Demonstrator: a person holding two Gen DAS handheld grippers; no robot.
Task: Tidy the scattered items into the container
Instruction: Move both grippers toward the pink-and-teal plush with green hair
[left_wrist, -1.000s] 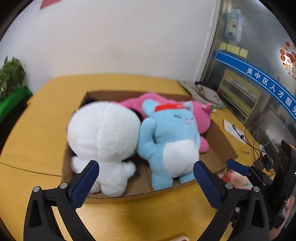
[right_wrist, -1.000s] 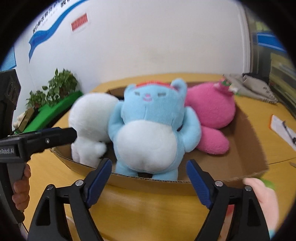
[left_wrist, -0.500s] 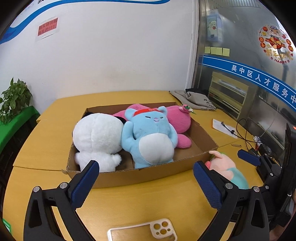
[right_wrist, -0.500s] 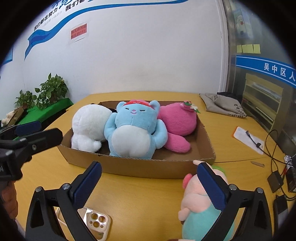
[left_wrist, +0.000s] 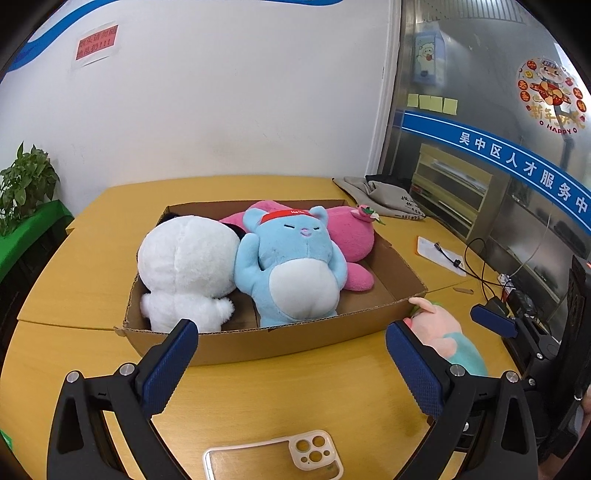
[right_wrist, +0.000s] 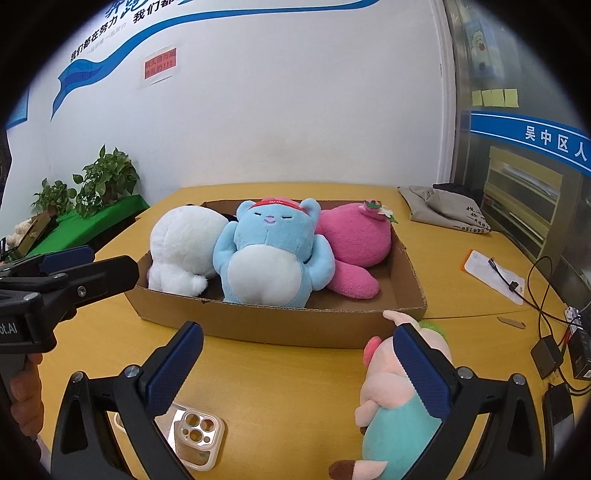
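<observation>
Three plush toys, white (left_wrist: 188, 266), blue (left_wrist: 291, 266) and pink (left_wrist: 351, 236), fill the cardboard box (left_wrist: 258, 339) on the yellow desk (left_wrist: 74, 288). From the left wrist, the left tongs (left_wrist: 291, 365) stand spread and empty, pulled back from the box they crowded a second ago; a phone case (left_wrist: 273, 458) now shows below them. From the right wrist, the right tongs (right_wrist: 299, 373), wider than a second ago and holding nothing, frame the pig plush (right_wrist: 391, 398) lying outside the box's near corner. With the blue toy settled, the pig looks next.
</observation>
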